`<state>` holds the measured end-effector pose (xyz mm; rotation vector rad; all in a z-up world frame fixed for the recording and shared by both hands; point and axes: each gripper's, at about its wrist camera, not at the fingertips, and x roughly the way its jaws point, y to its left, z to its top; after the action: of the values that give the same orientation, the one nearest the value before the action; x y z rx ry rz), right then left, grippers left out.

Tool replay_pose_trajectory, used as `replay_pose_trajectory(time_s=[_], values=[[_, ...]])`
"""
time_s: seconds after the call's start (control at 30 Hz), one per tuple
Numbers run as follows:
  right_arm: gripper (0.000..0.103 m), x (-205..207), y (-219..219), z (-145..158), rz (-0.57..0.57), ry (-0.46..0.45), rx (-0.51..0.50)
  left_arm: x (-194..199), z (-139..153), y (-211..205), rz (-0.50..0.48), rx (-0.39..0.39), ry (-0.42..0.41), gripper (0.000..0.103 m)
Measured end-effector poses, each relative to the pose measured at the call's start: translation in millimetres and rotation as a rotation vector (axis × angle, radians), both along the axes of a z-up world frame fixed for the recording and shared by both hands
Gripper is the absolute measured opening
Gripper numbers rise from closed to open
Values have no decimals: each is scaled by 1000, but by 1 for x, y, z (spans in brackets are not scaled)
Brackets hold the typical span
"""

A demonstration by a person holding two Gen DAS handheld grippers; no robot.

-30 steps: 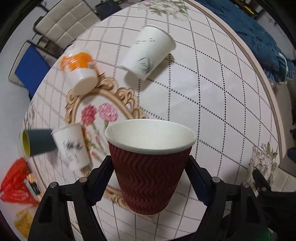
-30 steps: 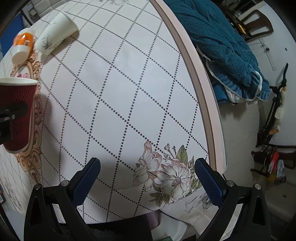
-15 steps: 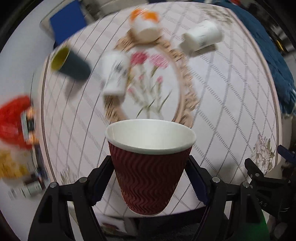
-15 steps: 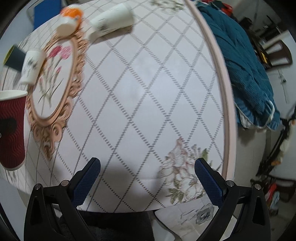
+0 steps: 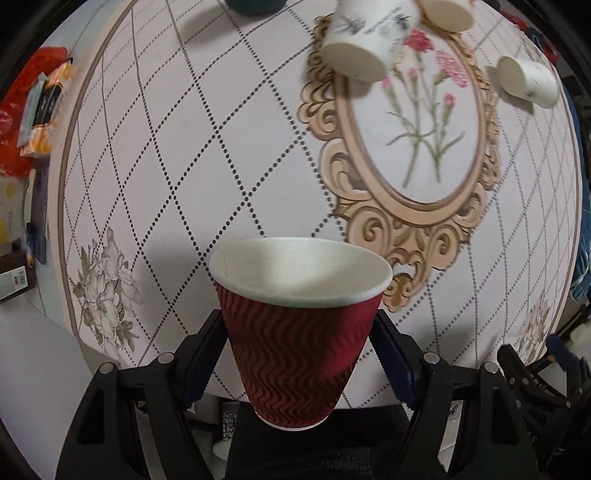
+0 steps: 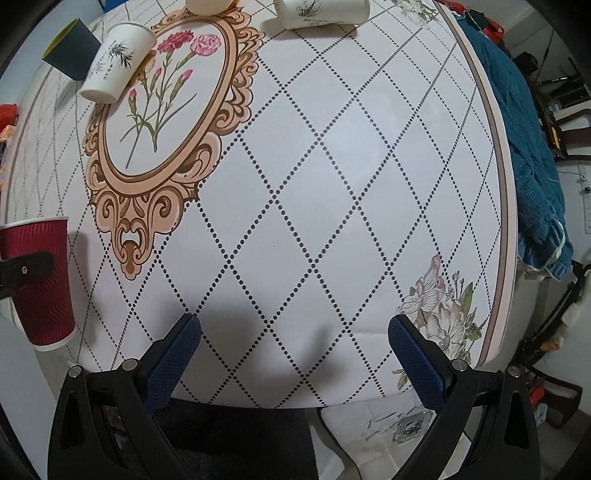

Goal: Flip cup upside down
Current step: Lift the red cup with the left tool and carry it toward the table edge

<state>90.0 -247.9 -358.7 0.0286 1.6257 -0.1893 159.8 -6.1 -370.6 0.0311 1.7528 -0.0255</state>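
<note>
My left gripper [image 5: 301, 354] is clamped on the red cup [image 5: 295, 332], one blue pad on each side of its ribbed wall. The cup is dark red with a wavy embossed pattern, a white rolled rim and a plain white inside; a seam line shows down the inner wall on the left. Its mouth faces up in both views, and I hold it off the round table [image 5: 221, 155], near that table's edge closest to me. In the right wrist view the same cup [image 6: 40, 280] sits at the far left with a black finger crossing its side. My right gripper [image 6: 293, 354] is spread wide with nothing between the pads, hovering over the table edge. On the table I see a white printed cup [image 6: 116, 61] lying on its side at the ornate floral frame [image 6: 162, 122], a dark cup with a yellow lining [image 6: 70, 48] just beside it, and another white cup [image 6: 321, 11] tipped over farther back. A teal blanket [image 6: 524, 147] lies off the right rim, and red and orange packets [image 5: 33, 110] off the left.
</note>
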Motion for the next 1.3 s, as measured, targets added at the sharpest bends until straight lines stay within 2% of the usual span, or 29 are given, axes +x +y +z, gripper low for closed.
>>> replay_pose_trajectory(time_s=[0.33,0.7,0.77,0.87,1.13,1.3], values=[[103,-6,14,-7,-28,25,-33,-1,-24,2,-50,2,-5,78],[103,-5,13,-5,-51,26,-41,0,-28,-17,-97,23,-30,79],[103,-4,14,-4,-52,25,-42,0,-30,-20,-101,18,-26,88],[103,-3,15,-2,-55,21,-41,-3,-32,-22,-108,23,-30,88],[103,-4,17,1,-66,10,-41,0,-27,-21,-117,24,-41,89],[103,-6,19,2,-71,7,-41,2,-14,-13,-111,29,-66,89]])
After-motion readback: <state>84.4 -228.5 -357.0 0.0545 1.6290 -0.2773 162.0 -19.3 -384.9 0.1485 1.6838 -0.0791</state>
